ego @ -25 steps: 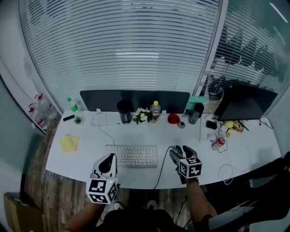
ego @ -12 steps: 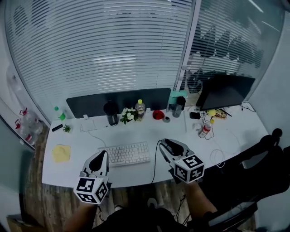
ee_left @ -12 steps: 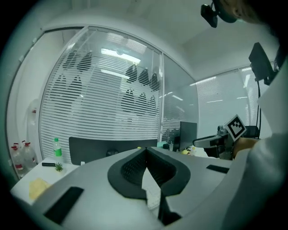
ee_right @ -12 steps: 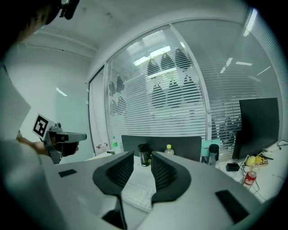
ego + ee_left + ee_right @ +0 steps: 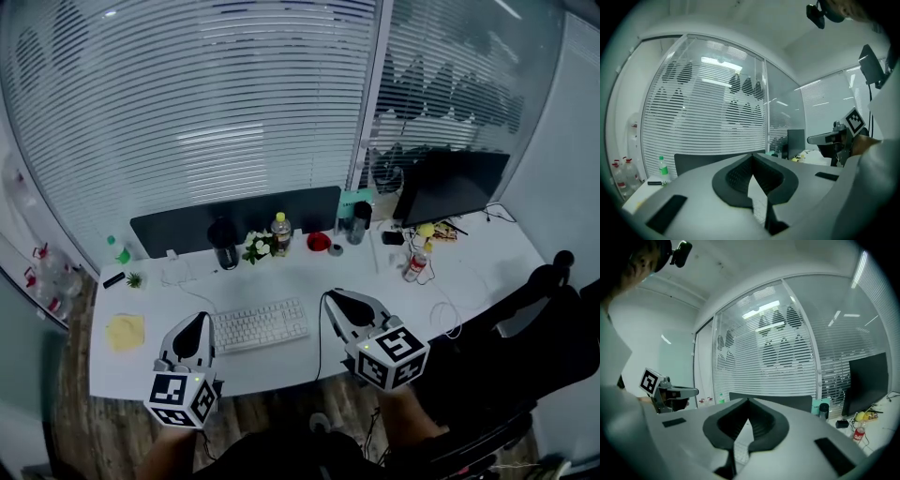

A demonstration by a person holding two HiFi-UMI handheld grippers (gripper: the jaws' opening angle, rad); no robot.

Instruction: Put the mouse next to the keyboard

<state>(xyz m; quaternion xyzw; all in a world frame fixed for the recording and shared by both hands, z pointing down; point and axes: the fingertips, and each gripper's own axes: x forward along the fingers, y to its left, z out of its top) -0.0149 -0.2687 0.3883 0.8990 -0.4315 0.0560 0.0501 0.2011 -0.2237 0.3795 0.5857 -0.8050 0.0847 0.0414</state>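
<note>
One curved glass wall hung with slatted blinds (image 5: pixel 216 112). One white desk (image 5: pixel 281 361). One black chair (image 5: pixel 548 309) off the right side. One long dark panel (image 5: pixel 234 217) along the back edge. One dark monitor (image 5: pixel 452 192) at the right end. One white keyboard (image 5: pixel 260 325) near the front edge. Two grippers, each with a marker cube. One yellow cloth (image 5: pixel 125 331) at the left. Two dark cups: left tumbler (image 5: pixel 223 244) beside the flowers (image 5: pixel 255 247), right tumbler (image 5: pixel 356 223) near the monitor. Three bottles on the desk: green bottle (image 5: pixel 120 251) far left, yellow-capped bottle (image 5: pixel 279 232) mid-back, red-labelled bottle (image 5: pixel 417 261) to the right. One red bowl (image 5: pixel 319 242).

Mouse not to be made out in any view. Only a dark cable (image 5: pixel 319 337) just right of the keyboard, passing beneath the right gripper and over the front edge.

Pale desk top, curved along the front. Wood-look floor (image 5: pixel 70 337) to the left. Ceiling lights mirrored in the glass.

Left gripper (image 5: pixel 199 319) just left of the keyboard in the head view, pointing ahead toward the blinds, close to level. Jaws pressed together, nothing between. Right gripper (image 5: pixel 333 298) just right of the keyboard, pointing the same way. Jaws just been closing, now tip to tip, empty. A forearm behind each cube at the bottom edge.
</note>
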